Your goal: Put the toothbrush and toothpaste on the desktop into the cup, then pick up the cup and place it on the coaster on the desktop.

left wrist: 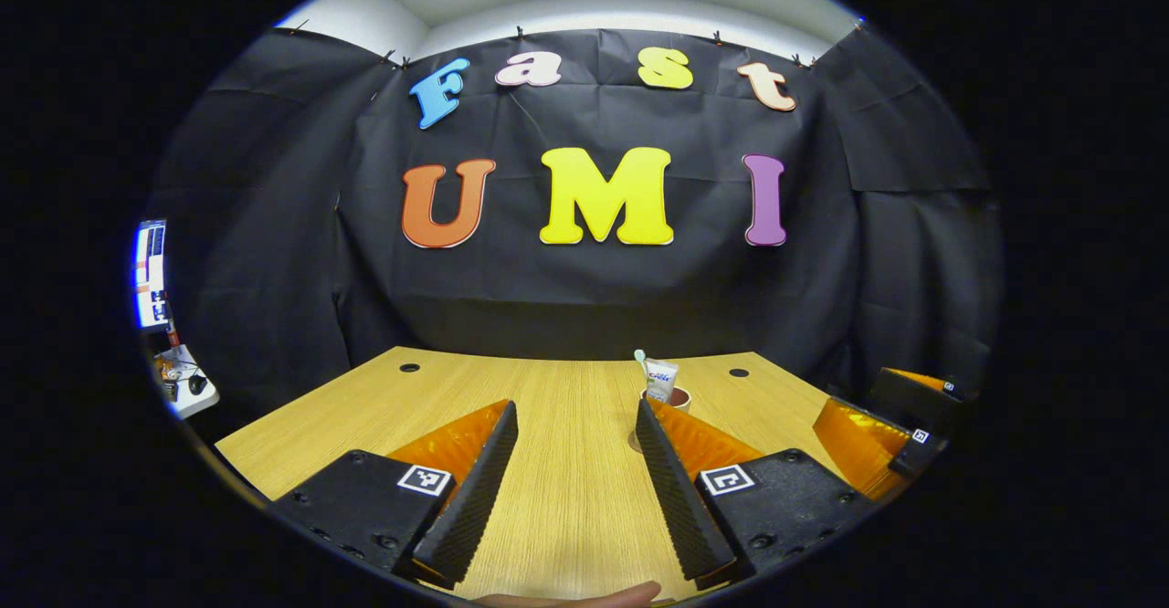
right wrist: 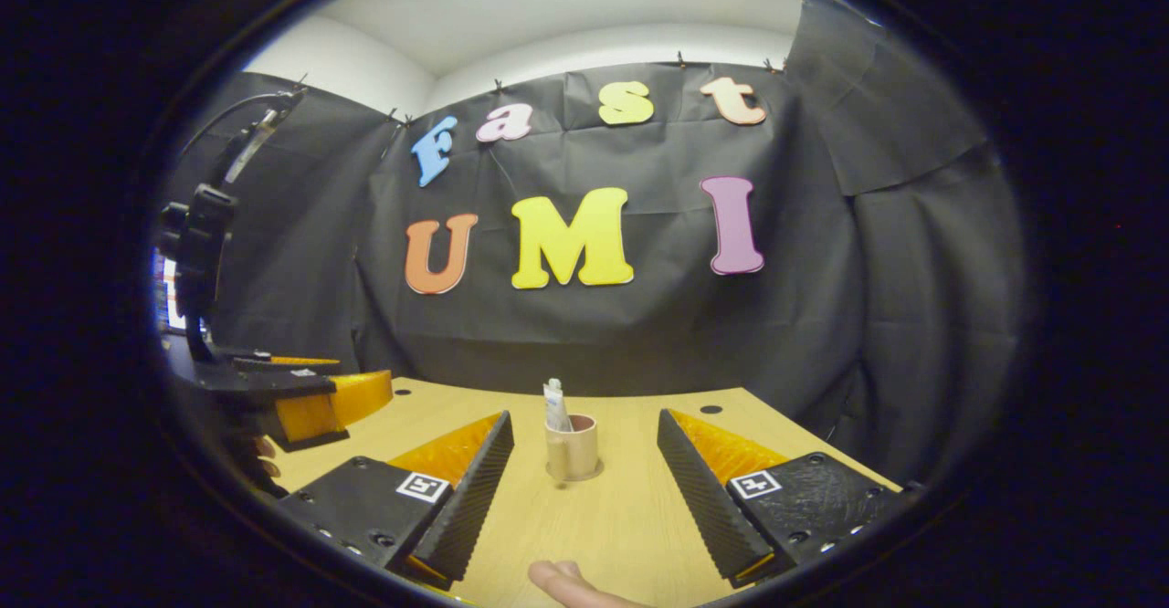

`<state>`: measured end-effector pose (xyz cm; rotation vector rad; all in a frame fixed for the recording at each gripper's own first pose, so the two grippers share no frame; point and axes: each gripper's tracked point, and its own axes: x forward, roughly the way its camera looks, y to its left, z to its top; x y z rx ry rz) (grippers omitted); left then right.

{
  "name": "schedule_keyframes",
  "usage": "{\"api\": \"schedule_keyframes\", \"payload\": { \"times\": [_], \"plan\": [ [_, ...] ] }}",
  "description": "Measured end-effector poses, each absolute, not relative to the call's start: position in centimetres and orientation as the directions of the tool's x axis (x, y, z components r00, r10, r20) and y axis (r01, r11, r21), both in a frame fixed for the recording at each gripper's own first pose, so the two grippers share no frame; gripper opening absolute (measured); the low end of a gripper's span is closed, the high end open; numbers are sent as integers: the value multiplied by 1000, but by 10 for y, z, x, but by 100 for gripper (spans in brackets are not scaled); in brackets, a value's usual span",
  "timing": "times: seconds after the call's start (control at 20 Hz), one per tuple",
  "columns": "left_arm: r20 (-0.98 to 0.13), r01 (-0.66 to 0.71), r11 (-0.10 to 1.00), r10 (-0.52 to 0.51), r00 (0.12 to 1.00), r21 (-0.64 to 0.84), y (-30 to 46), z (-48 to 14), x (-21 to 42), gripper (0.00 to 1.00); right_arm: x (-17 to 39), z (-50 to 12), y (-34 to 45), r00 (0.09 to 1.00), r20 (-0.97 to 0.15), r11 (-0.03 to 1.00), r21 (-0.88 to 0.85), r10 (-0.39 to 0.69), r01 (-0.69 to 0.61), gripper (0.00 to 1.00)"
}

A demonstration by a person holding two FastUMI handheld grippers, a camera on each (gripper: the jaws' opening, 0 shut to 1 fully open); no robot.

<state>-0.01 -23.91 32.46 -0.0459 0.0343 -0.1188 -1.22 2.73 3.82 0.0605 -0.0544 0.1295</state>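
A tan cup (right wrist: 573,448) stands upright on a round coaster (right wrist: 577,476) on the wooden table (right wrist: 630,517), straight ahead of my right gripper (right wrist: 584,416), which is open and well short of it. A white toothpaste tube (right wrist: 554,404) sticks up out of the cup. In the left gripper view the cup (left wrist: 678,397) peeks from behind one finger, holding the toothpaste (left wrist: 660,380) and a toothbrush (left wrist: 640,358) with a pale green head. My left gripper (left wrist: 575,407) is open over bare table, nothing between its fingers.
The right gripper (left wrist: 881,412) shows at the right edge of the left gripper view, the left gripper (right wrist: 320,380) at the left of the right gripper view. Cable holes (left wrist: 409,368) sit near the table's far edge. A monitor (left wrist: 151,275) is far left.
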Motion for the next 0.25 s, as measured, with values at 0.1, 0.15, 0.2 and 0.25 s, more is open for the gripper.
{"api": "schedule_keyframes", "payload": {
  "times": [0.1, 0.15, 0.2, 0.25],
  "plan": [
    [-30, 107, 992, -110, 994, -67, -235, 318, -2, 87, -5, 37, 27, 993, 40, 992, 55, 111, -114, 95],
    [-19, 100, 992, -102, 995, -81, -233, 314, -2, 88, -2, 35, 28, 994, 31, 993, 52, 106, -108, 97],
    [-15, 95, 991, -97, 995, -94, -232, 311, 1, 89, 2, 33, 29, 994, 16, 993, 54, 105, -105, 99],
    [-20, 105, 989, -107, 994, -100, -231, 304, 3, 89, 5, 30, 29, 996, -1, 994, 55, 91, -91, 95]
  ]
}}
